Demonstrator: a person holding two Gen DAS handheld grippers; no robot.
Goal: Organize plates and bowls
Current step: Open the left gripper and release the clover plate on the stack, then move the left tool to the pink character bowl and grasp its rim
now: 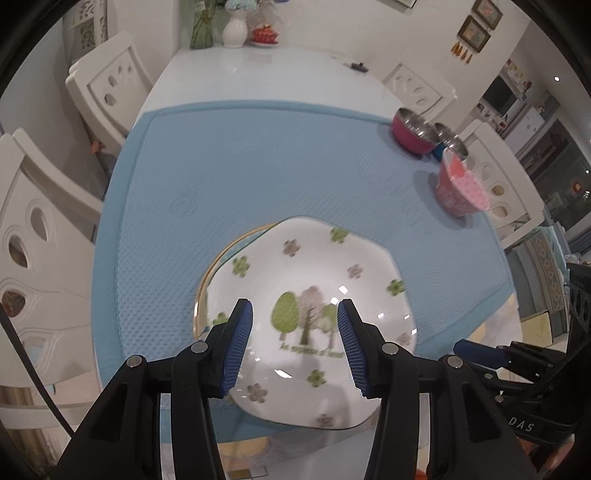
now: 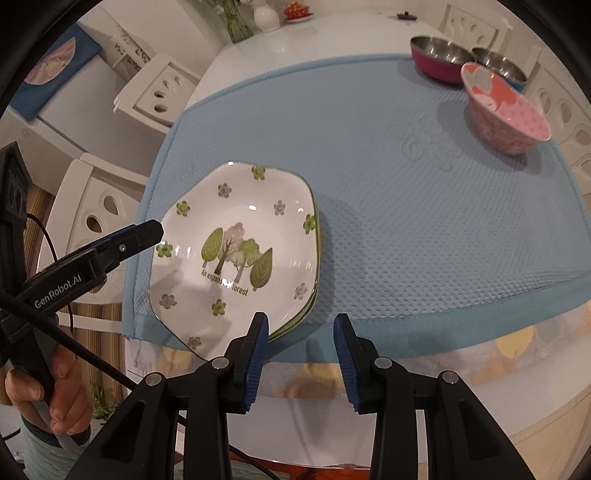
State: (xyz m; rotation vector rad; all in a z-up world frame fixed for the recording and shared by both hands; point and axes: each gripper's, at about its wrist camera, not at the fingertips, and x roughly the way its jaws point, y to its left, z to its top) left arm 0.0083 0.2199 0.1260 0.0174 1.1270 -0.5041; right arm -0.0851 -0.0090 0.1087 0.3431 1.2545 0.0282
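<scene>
Stacking plates: white hexagonal tree-print plates (image 2: 236, 254) piled at blue mat's (image 2: 424, 221) near-left corner | pink bowl (image 2: 506, 110), two steel bowls (image 2: 439, 61) separate, far-right | left gripper (image 1: 294, 341), right gripper (image 2: 301, 354) part-open, empty

White glossy table (image 1: 258, 74), blue quilted mat (image 1: 258, 166) over near half. Directly on bare top at far end: green vase (image 1: 201, 31), white vase (image 1: 234, 31), red dish (image 1: 265, 35), small dark obj (image 1: 358, 66).

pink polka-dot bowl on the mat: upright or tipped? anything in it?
Upright and empty. The pink polka-dot bowl sits on its base on the blue textured mat, rim up; the right wrist view shows only the printed pattern inside.
</scene>
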